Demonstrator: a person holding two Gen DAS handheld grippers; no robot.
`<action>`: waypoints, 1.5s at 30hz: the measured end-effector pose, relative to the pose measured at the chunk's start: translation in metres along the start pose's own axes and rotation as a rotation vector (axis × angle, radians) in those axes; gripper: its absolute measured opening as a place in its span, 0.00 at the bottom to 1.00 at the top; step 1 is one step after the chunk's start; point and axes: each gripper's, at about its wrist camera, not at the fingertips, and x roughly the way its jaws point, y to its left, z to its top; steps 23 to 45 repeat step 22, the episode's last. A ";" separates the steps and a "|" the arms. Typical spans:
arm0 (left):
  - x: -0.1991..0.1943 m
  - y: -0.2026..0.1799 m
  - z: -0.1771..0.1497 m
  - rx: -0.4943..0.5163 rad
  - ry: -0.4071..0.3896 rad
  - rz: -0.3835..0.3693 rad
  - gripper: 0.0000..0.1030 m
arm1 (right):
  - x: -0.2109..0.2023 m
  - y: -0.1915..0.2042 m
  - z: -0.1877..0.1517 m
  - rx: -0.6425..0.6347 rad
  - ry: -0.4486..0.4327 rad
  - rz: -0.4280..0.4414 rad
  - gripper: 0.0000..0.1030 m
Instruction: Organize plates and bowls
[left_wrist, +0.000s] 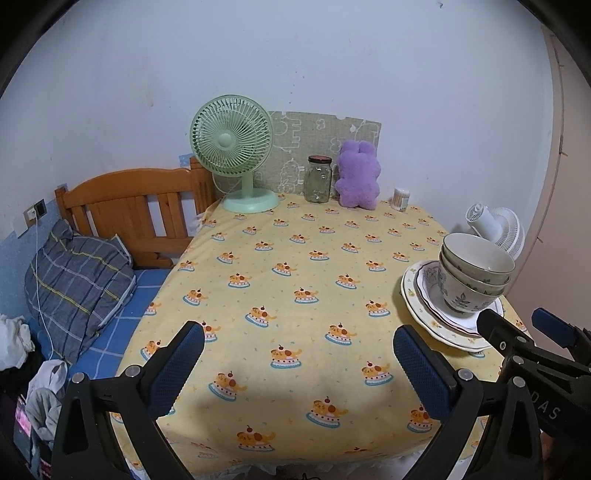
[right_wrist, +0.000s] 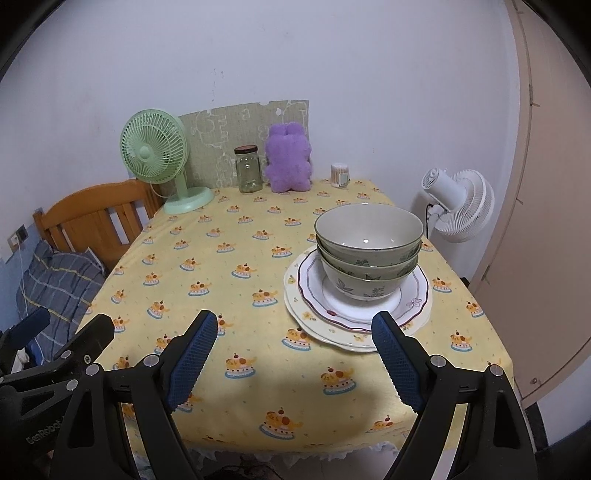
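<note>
Three nested green-patterned bowls (right_wrist: 368, 247) stand on a stack of plates (right_wrist: 351, 332) at the right side of the yellow-clothed table (right_wrist: 236, 280). The same bowls (left_wrist: 472, 273) and plates (left_wrist: 436, 325) show at the right in the left wrist view. My right gripper (right_wrist: 295, 332) is open over the table's near edge, just short of the plates, with nothing between its blue pads. My left gripper (left_wrist: 299, 347) is open too, to the left of the stack over bare cloth, empty. The right gripper's fingers (left_wrist: 498, 332) show at the lower right of the left wrist view.
At the table's far edge stand a green desk fan (right_wrist: 155, 155), a glass jar (right_wrist: 249, 170), a purple plush toy (right_wrist: 288, 158) and a small container of swabs (right_wrist: 339, 175). A white fan (right_wrist: 458, 199) stands right of the table. A wooden bed (left_wrist: 129, 210) with a pillow lies left.
</note>
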 end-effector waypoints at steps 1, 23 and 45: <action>0.000 0.000 0.000 -0.001 0.000 0.001 1.00 | 0.000 0.000 0.000 -0.001 0.001 0.001 0.85; -0.005 0.000 0.000 -0.002 0.000 0.002 1.00 | -0.003 -0.002 0.001 -0.009 0.004 0.007 0.85; -0.005 0.000 0.000 -0.002 0.000 0.002 1.00 | -0.003 -0.002 0.001 -0.009 0.004 0.007 0.85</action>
